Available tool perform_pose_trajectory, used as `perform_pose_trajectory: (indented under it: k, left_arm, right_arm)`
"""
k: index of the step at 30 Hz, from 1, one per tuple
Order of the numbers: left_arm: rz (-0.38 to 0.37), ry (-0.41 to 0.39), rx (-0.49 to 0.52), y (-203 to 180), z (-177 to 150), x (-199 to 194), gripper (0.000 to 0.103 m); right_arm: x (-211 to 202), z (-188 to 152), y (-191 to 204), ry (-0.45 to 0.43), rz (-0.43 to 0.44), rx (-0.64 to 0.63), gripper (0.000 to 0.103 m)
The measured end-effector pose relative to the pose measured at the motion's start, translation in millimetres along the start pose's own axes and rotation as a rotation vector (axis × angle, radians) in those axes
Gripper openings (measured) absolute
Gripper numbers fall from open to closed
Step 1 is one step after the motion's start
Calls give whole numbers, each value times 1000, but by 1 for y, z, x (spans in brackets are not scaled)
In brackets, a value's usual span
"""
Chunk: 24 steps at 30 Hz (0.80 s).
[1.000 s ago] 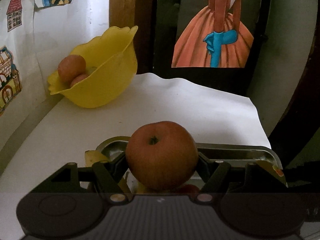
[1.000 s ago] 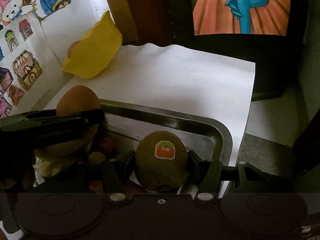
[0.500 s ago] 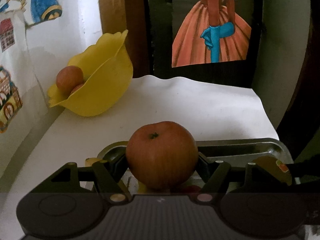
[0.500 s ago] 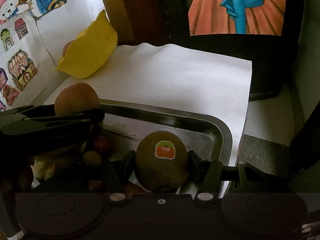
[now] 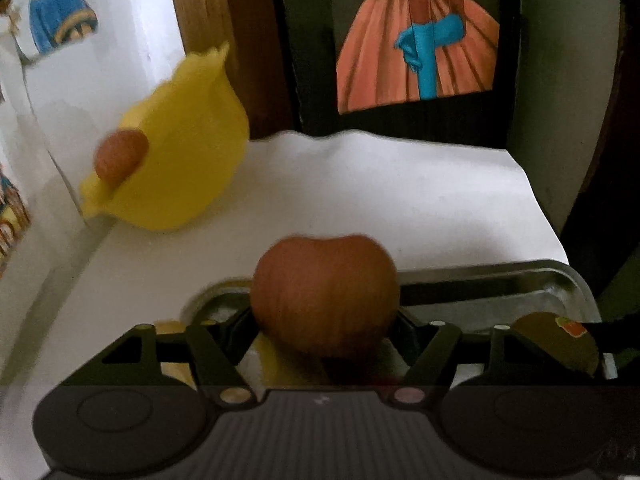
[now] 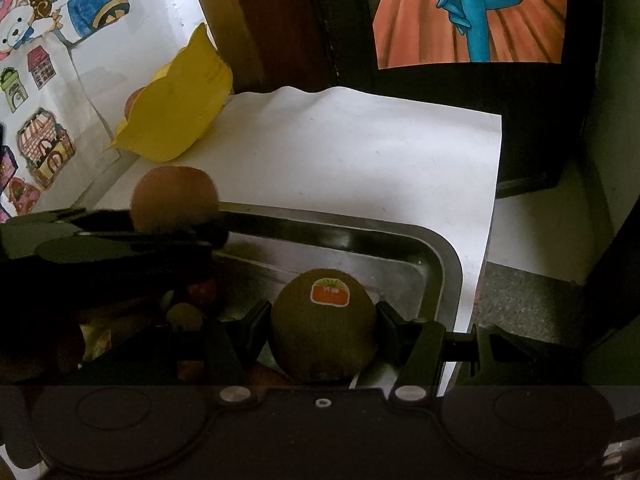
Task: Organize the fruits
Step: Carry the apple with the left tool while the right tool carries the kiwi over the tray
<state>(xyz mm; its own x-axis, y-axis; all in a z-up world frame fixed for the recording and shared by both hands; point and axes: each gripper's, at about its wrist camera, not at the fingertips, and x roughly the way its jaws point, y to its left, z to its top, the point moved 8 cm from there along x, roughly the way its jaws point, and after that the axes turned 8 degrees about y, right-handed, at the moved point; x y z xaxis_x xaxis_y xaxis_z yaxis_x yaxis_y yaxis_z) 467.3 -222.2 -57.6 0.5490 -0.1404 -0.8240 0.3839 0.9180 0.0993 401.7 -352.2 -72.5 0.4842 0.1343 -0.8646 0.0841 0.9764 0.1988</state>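
While left gripper jaws clamp apple, right gripper jaws clamp kiwi above metal tray.

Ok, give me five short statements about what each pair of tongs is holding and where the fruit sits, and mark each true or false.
1. The left tongs grip an apple. True.
2. The right tongs are empty. False: they grip a kiwi with an orange sticker.
3. The yellow bowl has nothing in it. False: a round brownish fruit shows at its rim.
4. The metal tray rests on a white sheet. True.
5. The yellow bowl sits inside the tray. False: it stands apart, near the wall with the stickers.
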Motion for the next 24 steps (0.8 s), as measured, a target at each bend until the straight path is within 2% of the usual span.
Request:
perform_pose_trajectory:
  k: [3, 11, 16, 18, 20, 24]
  left_arm:
    - [40, -19, 36, -5, -1, 1, 73]
    - [49, -12, 42, -7, -3, 0, 74]
    - [25, -9, 26, -8, 0, -4, 75]
    - [17, -7, 32, -8, -1, -8, 76]
    - [9, -21, 30, -8, -2, -14, 82]
    - [-9, -45, 9, -7, -3, -26, 86]
  right_arm:
    - [0, 0, -1, -2, 5, 2, 58]
    - [-2, -2, -4, -9, 15, 2, 59]
    - [-8, 1, -2, -40, 13, -17, 59]
    - [-10, 2, -2, -54, 12, -19, 60]
    - [-10, 3, -4, -56, 14, -18, 60]
    - [-13, 1, -6, -71, 18, -19, 63]
